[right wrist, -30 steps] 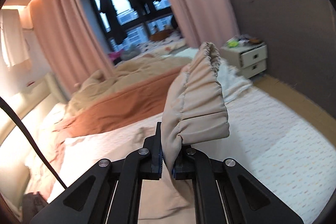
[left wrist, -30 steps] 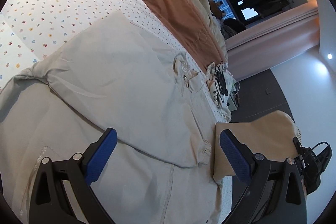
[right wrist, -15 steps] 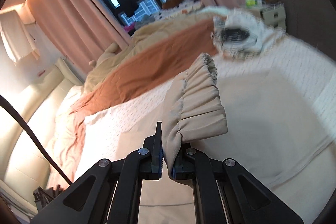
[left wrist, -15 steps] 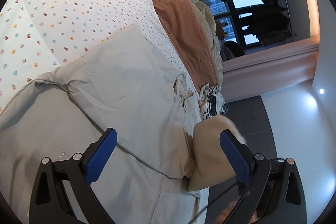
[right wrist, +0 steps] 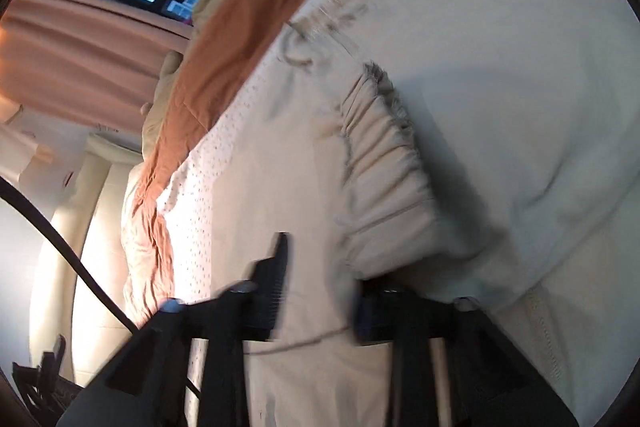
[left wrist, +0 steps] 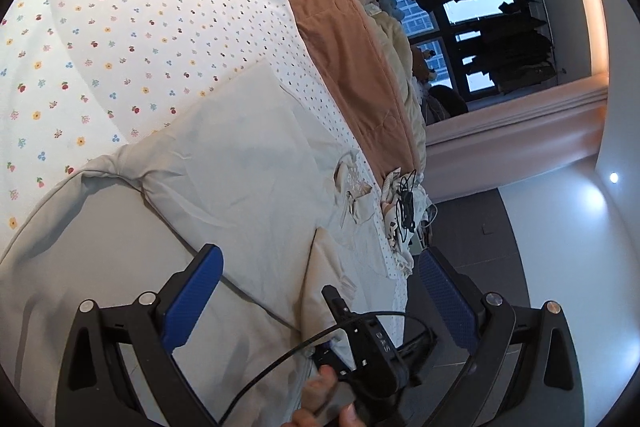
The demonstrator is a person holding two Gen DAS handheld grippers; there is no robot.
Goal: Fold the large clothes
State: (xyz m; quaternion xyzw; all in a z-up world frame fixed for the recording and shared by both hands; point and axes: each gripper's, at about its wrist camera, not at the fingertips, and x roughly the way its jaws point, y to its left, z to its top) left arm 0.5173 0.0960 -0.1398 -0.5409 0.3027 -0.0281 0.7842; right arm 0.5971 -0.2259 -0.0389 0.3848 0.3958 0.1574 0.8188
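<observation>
A white bedsheet point(left wrist: 120, 39) printed with small flowers fills the upper left of the left wrist view. Along its right edge runs a rust-brown blanket point(left wrist: 344, 39), with a cream duvet point(left wrist: 396, 39) bunched beyond it. A tangle of black cables point(left wrist: 406, 203) lies at centre right. Pink curtains point(left wrist: 516, 139) frame a dark window point(left wrist: 480, 27) at upper right, where dark clothes point(left wrist: 516, 55) hang.

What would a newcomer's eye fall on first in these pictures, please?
The big beige garment spread over the flower-dotted sheet, filling the left wrist view. Next, its gathered cuff lies just ahead of the right gripper, whose jaws are opening. A rust-brown blanket runs behind.
</observation>
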